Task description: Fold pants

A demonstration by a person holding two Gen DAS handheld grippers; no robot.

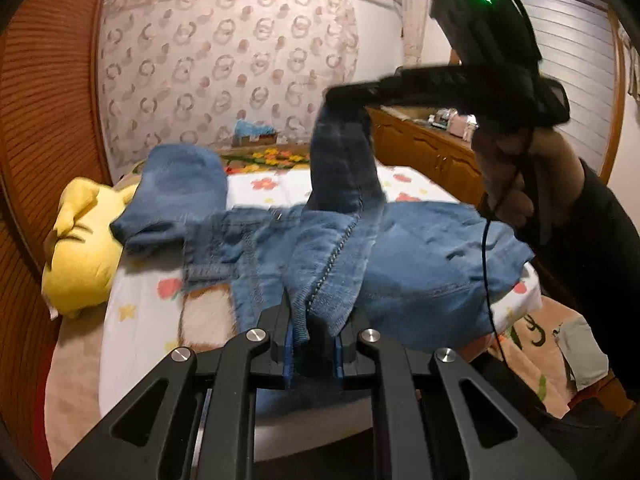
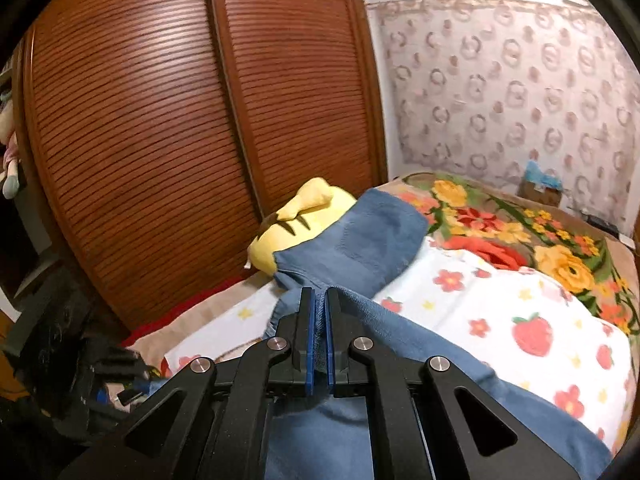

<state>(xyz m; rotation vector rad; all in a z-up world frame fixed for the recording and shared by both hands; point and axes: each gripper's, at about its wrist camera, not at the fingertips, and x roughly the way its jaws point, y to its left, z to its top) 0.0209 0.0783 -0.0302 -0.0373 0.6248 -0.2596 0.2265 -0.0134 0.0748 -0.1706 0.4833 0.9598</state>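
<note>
Clearly the blue denim pants (image 1: 420, 248) are soft, limp and fairly heavy, draping across the middle of the left wrist view over the flower-print bedsheet (image 1: 136, 320), one end lying against the yellow plush toy (image 1: 80, 248) at left. The left gripper (image 1: 314, 336) is clenched on a bunched edge with a seam at bottom centre, while the right gripper (image 2: 319, 336) is clamped on a thin fold. Judging by the sag, thick hems or seams give the surest hold.
</note>
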